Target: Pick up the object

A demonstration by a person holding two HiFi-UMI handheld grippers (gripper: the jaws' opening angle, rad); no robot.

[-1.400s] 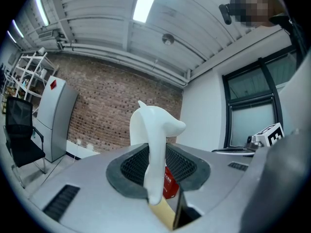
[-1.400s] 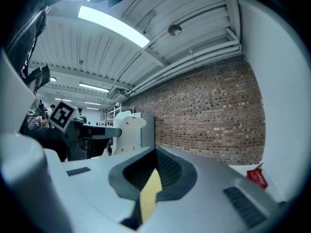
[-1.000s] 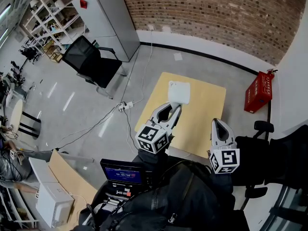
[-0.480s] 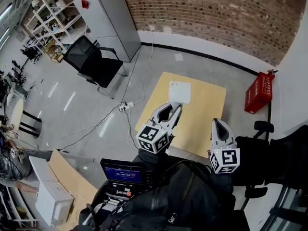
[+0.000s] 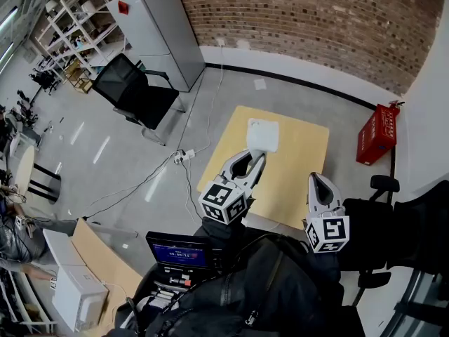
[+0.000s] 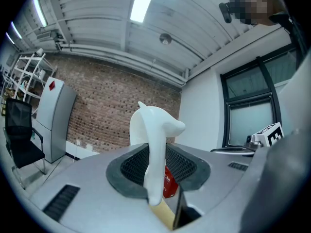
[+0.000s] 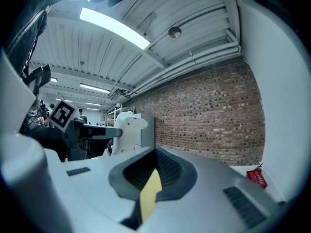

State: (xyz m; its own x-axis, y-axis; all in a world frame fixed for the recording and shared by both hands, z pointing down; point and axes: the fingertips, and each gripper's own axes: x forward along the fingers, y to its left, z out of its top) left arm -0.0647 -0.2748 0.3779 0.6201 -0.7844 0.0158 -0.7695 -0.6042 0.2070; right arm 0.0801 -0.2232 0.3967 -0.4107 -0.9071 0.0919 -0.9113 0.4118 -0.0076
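Note:
A white moulded plastic object (image 5: 262,135) hangs in the air above the small yellow-topped table (image 5: 302,146). My left gripper (image 5: 256,156) is shut on its lower part. In the left gripper view the white object (image 6: 154,130) stands upright between the dark pads, its curved top rising past the fingertips. My right gripper (image 5: 317,180) hovers to the right over the table's near edge, shut, with nothing in it. In the right gripper view only a sliver of the table (image 7: 151,191) shows through the jaws. The white object (image 7: 127,130) appears there at the left.
A red box (image 5: 377,133) stands on the floor right of the table. A black office chair (image 5: 133,86) and a grey cabinet (image 5: 158,30) are at the back left. Cables (image 5: 184,156) trail across the floor. An open case with a screen (image 5: 175,253) lies near the person.

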